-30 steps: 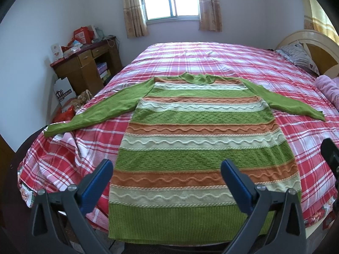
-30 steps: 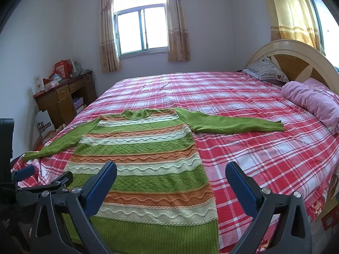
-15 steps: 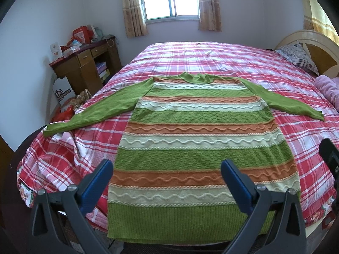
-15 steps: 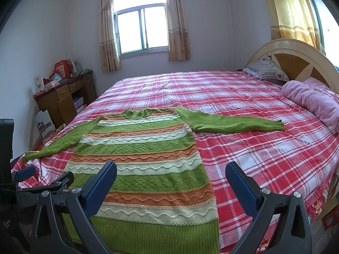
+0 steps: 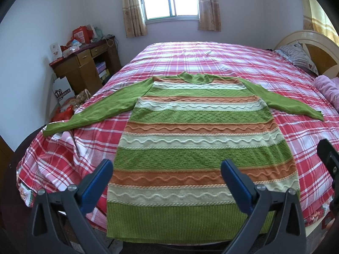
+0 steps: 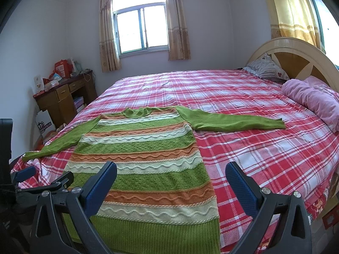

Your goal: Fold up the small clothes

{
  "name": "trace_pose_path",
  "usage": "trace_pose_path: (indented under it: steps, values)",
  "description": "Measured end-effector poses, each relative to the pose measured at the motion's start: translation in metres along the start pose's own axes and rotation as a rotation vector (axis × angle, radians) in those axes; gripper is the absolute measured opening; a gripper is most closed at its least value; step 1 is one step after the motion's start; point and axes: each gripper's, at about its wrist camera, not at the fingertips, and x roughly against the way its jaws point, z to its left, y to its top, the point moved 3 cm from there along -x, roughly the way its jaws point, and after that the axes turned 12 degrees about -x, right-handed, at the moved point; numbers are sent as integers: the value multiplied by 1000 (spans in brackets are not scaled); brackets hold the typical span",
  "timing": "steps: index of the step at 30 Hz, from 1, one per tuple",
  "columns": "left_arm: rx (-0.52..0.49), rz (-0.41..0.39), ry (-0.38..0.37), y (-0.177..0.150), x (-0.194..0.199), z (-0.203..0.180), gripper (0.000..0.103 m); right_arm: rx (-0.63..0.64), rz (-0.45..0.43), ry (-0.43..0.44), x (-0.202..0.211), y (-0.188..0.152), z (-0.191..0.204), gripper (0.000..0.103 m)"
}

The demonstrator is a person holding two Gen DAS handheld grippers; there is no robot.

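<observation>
Sunlit bedroom walls are framing a plaid bed [image 5: 211, 63] where the striped sweater [image 5: 197, 139] is lying flat, sleeves spread. Left tool [image 5: 165, 182] and right tool [image 6: 171, 182] are hovering wide open, empty. Folding likely is just beginning; next, pinching a sleeve inward.

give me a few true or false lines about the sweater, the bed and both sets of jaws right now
1. The striped sweater lies flat on the plaid bed with both sleeves spread out. True.
2. The left gripper is shut on the sweater's hem. False: its jaws stand wide open, holding nothing.
3. The right gripper is open and empty. True.
4. The sweater is already folded in half. False: it is fully spread, no fold made yet.
5. A pink blanket lies by the headboard. True.
</observation>
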Motion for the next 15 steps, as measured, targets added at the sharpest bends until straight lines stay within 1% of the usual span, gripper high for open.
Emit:
trace_pose_path:
  steps: [15]
  values:
    - [5,3,-3,0,0,-5,103,2,6,-2,-2,-4,0,102]
